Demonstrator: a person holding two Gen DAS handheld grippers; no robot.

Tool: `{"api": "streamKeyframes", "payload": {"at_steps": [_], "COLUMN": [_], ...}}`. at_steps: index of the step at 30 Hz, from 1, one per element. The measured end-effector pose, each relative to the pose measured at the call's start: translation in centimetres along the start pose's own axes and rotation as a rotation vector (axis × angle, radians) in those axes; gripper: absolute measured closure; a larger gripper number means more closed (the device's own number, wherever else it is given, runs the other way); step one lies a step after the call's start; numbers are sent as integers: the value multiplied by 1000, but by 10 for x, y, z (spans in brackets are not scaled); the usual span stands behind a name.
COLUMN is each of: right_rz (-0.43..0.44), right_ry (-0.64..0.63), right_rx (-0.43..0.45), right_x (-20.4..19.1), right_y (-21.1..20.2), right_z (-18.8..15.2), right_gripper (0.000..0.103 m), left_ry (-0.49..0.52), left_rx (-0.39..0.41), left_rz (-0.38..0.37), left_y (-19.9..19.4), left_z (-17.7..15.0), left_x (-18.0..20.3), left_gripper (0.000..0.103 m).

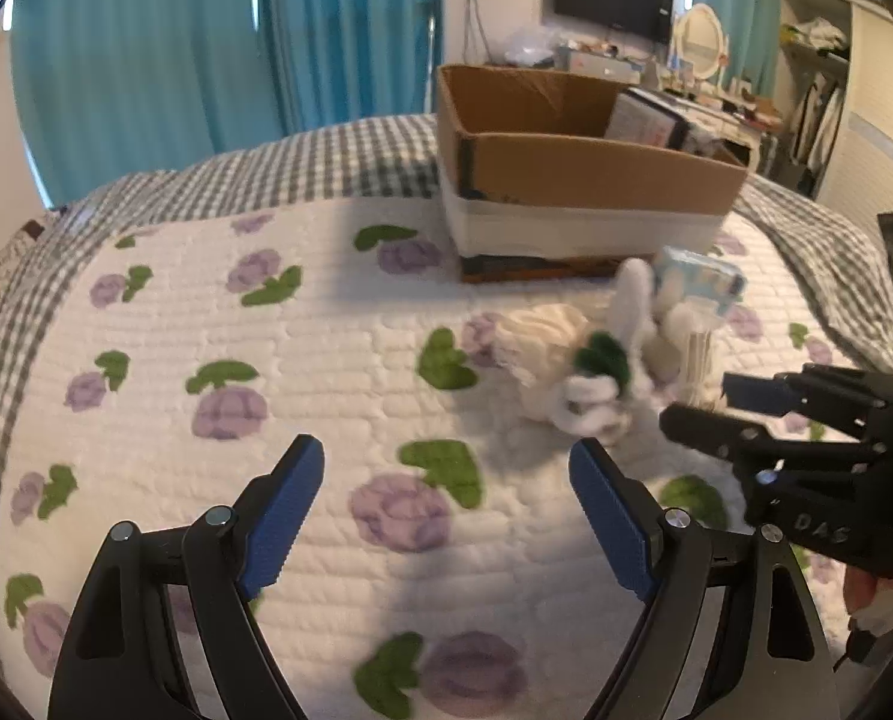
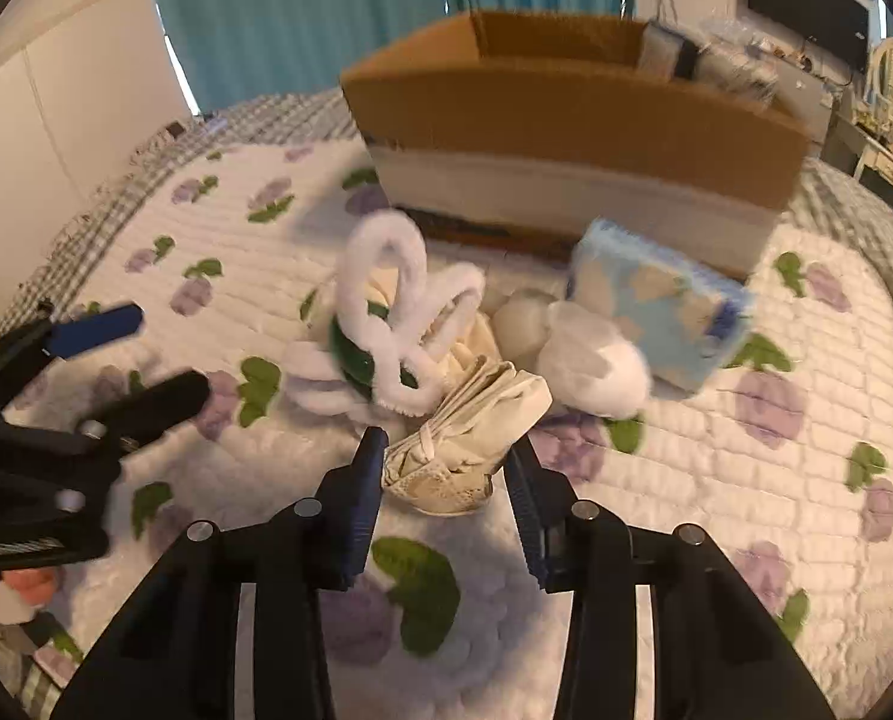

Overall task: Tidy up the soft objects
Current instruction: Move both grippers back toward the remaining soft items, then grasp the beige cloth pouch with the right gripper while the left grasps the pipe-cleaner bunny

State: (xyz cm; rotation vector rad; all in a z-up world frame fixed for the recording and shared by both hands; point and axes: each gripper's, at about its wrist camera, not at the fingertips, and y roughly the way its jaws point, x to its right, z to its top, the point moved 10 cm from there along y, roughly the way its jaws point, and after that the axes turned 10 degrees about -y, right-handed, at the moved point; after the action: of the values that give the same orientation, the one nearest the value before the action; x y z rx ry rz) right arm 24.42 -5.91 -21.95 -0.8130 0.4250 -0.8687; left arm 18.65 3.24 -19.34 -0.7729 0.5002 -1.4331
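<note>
Blur is softening the whole pile of soft objects in the left wrist view, so individual items there are hard to separate. Starting at the left, the left gripper [image 1: 446, 498] is hovering over bare quilt [image 1: 302, 348], its fingers standing wide apart and holding nothing; floral bedding is lying open all around it. Toward the middle, a white pipe-cleaner flower [image 2: 398, 324] with a green centre is sitting on the quilt, its lower loops partly hiding whatever lies beneath. Just in front of it, the right gripper [image 2: 446, 468] is bracketing a cream folded cloth bundle [image 2: 470, 438], one blue pad at each side; whether the pads are actually pressing the fabric cannot be told, though the jaws are plainly still parted. Behind the bundle, a white plush ball [image 2: 596, 366] is touching a light blue patterned packet [image 2: 662, 306], which is tilting against the foot of the cardboard box [image 2: 566, 120]. The box is standing open-topped at the far side of the bed, its contents mostly hidden by its near wall and its right corner smeared by motion. Rightward, open quilt is running to the gingham border.
</note>
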Motion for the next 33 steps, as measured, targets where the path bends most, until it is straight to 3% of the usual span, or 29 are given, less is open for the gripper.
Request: {"api": "streamKeyframes", "payload": {"at_steps": [9, 19, 22, 27, 33], "right_rz": [-65, -25, -14, -20, -48], "right_ry": [88, 179, 183, 182, 178], "right_rx": [36, 12, 14, 18, 36], "right_x": [42, 70, 69, 67, 66], "right_y": [-35, -33, -34, -36, -53], "right_z": [-7, -14, -14, -15, -14], "right_gripper": [64, 64, 64, 64, 64], "left_ry": [123, 117, 132, 119, 116], "left_rx": [13, -9, -30, -39, -4], "left_rz": [-27, -47, -24, -46, -82], "left_y": [12, 61, 70, 61, 19], "left_z": [-4, 10, 7, 5, 15], "left_x": [65, 80, 75, 68, 64], "left_gripper": [20, 22, 45, 53, 53]}}
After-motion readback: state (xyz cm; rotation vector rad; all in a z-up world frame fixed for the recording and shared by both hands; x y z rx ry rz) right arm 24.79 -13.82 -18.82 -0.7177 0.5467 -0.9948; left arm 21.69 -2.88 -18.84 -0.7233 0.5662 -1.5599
